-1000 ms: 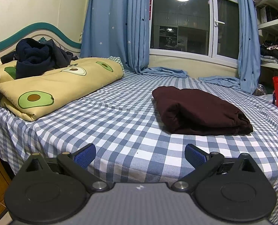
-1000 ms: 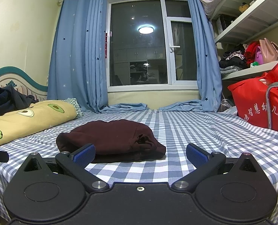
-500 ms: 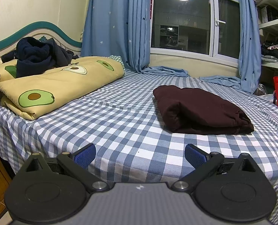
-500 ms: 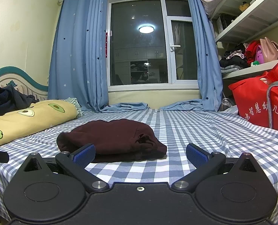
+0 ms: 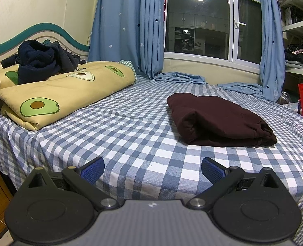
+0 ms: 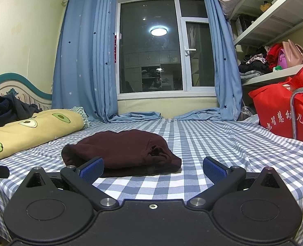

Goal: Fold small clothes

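Note:
A dark maroon garment (image 5: 219,119) lies folded in a thick bundle on the blue checked bed sheet (image 5: 131,135); it also shows in the right wrist view (image 6: 120,149). My left gripper (image 5: 151,169) is open and empty, held over the bed's near edge, to the left of and short of the garment. My right gripper (image 6: 152,168) is open and empty, just in front of the garment, its left blue pad (image 6: 91,169) close to the bundle's near edge.
A folded avocado-print quilt (image 5: 65,90) with a dark navy garment (image 5: 41,59) on it lies at the bed's left. A red bag (image 6: 282,110) stands at the right. Blue curtains (image 5: 129,28) and a window are at the back. Shelves (image 6: 274,20) hold clothes on the right.
Both grippers have drifted back very slightly from the garment. The garment has not moved.

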